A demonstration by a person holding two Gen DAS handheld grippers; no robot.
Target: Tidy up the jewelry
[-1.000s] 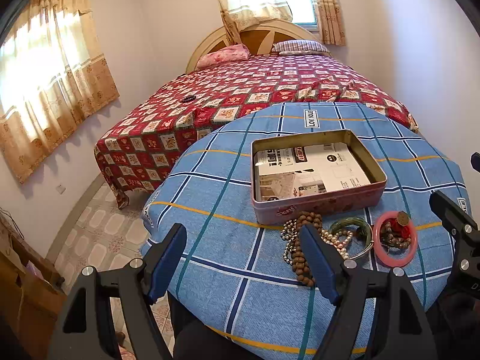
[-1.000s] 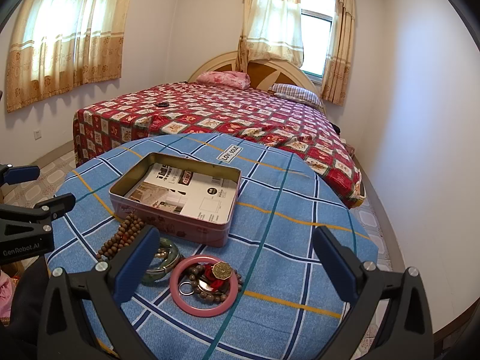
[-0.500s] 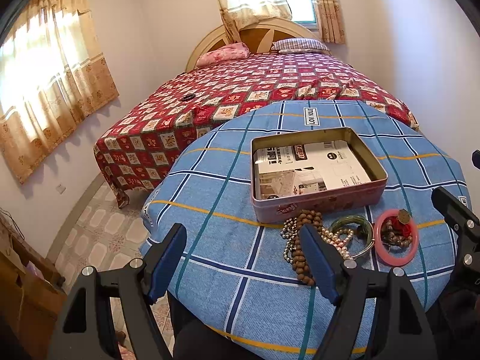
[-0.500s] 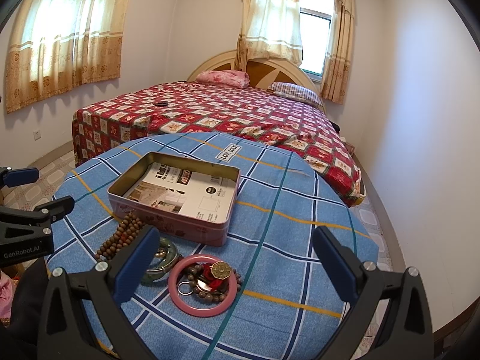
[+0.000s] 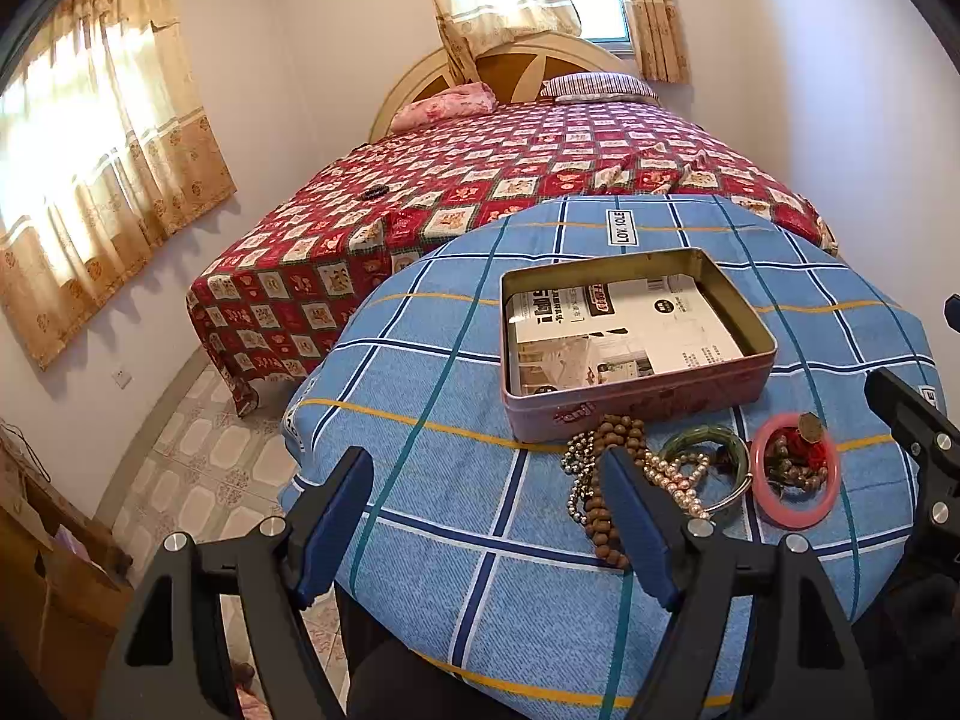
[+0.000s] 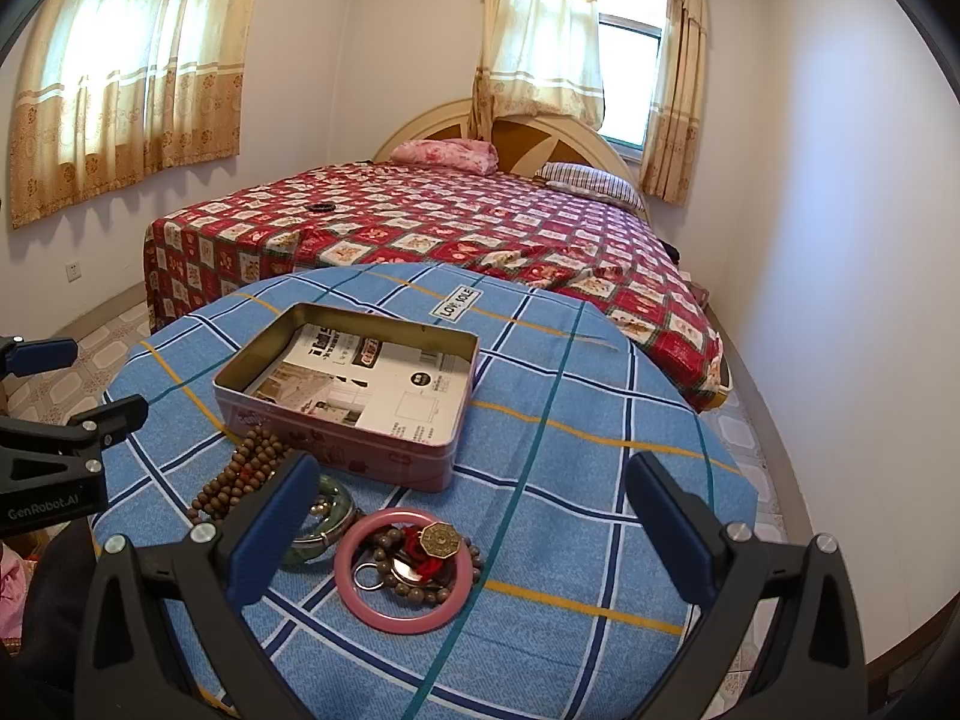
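Observation:
An open pink tin lined with printed paper sits mid-table. In front of it lie a brown wooden bead strand, a pearl string, a green bangle, and a pink bangle ringing a dark bead bracelet with a brass charm. My left gripper hangs open over the table's near left, its right finger above the wooden beads. My right gripper is open above the pink bangle.
The round table wears a blue checked cloth whose edge drops to a tiled floor. A bed with a red patterned cover stands just behind it. White walls lie to the right.
Both views have crept slightly closer to the table; the jewelry and the tin lie where they were. Both grippers stay open.

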